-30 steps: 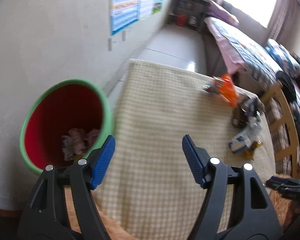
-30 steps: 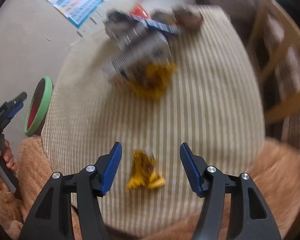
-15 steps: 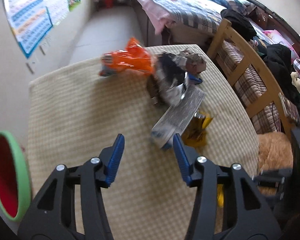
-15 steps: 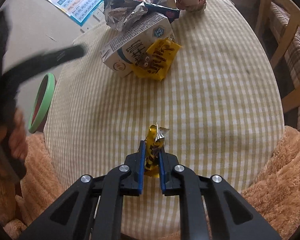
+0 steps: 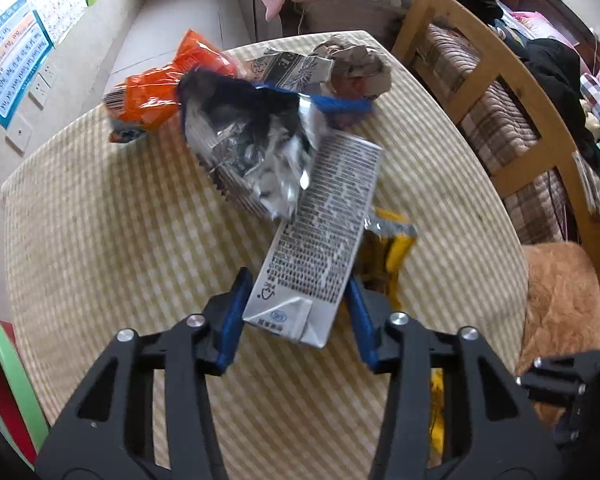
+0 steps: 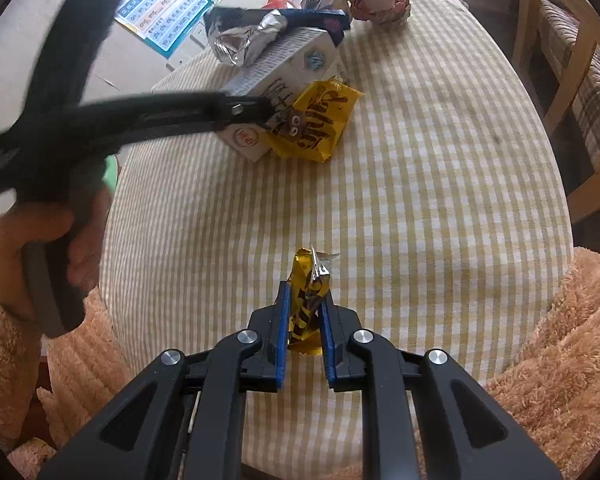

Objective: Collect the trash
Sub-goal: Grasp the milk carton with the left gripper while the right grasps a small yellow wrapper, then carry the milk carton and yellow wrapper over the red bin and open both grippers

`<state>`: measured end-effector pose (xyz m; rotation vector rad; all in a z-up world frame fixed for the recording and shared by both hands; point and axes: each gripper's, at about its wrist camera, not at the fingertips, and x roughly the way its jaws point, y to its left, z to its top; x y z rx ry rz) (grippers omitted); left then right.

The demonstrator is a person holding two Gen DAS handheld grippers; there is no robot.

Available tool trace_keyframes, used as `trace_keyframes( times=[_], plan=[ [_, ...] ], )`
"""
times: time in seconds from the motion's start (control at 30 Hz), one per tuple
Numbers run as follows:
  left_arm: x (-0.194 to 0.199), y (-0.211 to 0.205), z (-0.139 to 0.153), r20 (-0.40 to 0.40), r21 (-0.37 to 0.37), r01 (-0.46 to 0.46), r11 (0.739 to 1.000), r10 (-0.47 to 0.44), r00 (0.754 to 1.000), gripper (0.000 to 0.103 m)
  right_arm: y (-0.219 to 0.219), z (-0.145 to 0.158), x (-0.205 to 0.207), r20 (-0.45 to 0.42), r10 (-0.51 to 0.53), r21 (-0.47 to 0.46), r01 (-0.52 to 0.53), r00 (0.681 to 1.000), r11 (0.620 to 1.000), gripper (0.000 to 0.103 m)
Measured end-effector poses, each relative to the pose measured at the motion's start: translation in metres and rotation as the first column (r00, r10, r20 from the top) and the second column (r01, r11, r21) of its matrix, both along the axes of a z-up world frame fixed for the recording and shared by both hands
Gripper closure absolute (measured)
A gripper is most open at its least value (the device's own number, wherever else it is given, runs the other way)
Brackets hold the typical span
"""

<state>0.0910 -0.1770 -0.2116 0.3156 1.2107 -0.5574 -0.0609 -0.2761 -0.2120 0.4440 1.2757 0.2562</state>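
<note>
A: Where does the left tool [image 5: 296,300] stand?

B: It points steeply down at the near end of the white drink carton with black print [image 5: 320,248], which lies on the tabletop under a yellow-and-white checked cloth [image 5: 100,220]. Its blue pads [image 5: 236,316] flank the carton's folded end and the jaws are closing. The left pad seems to meet the carton's side; at the right pad I cannot tell whether it presses yet.

A: And the right tool [image 6: 305,320]?

B: It is clamped on a small crumpled yellow wrapper with black stripes [image 6: 306,292], though its jaws are easing apart a little. The wrapper stands upright between the pads, its top poking out beyond them, at the near part of the tabletop.

A: What else lies there?

B: At the far end, a heap. A torn silver foil bag with a dark outside [image 5: 252,148] rests on the carton's far half. Left of it lies a crinkled orange snack bag [image 5: 160,88]; to the far right, a crumpled ball of brownish paper [image 5: 360,68]. A flat yellow wrapper with dark lettering [image 6: 320,120] lies just right of the carton, partly tucked beneath it.

A: Is the bin in view?

B: Only an edge: a round bin with a green rim and red inside [image 5: 0,364] at the near left, off the tabletop's edge.

A: And the person?

B: A hand [image 6: 40,248] in a fuzzy tan sleeve [image 6: 4,344] grips the left tool's handle, seen from the right wrist view.
</note>
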Motion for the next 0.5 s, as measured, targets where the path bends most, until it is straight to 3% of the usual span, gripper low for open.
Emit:
trace_keyframes(
  times=[0.17, 0.3, 0.5],
  plan=[
    [-0.025, 0.049, 0.007, -0.01, -0.006, -0.078, 0.997, 0.078, 0.997, 0.06, 0.007, -0.001, 0.006, -0.005, 0.017, -0.013, -0.017, 1.0, 1.0, 0.089],
    [-0.043, 0.099, 0.009, -0.031, -0.01, -0.177, 0.984, 0.177, 0.984, 0.06, 0.022, 0.0, 0.014, -0.007, 0.059, -0.022, -0.059, 0.998, 0.998, 0.09],
    [-0.062, 0.141, -0.002, -0.049, 0.017, -0.272, 0.962, 0.273, 0.961, 0.062, 0.043, 0.008, 0.039, 0.044, 0.092, -0.059, -0.09, 0.995, 0.994, 0.088]
  ],
)
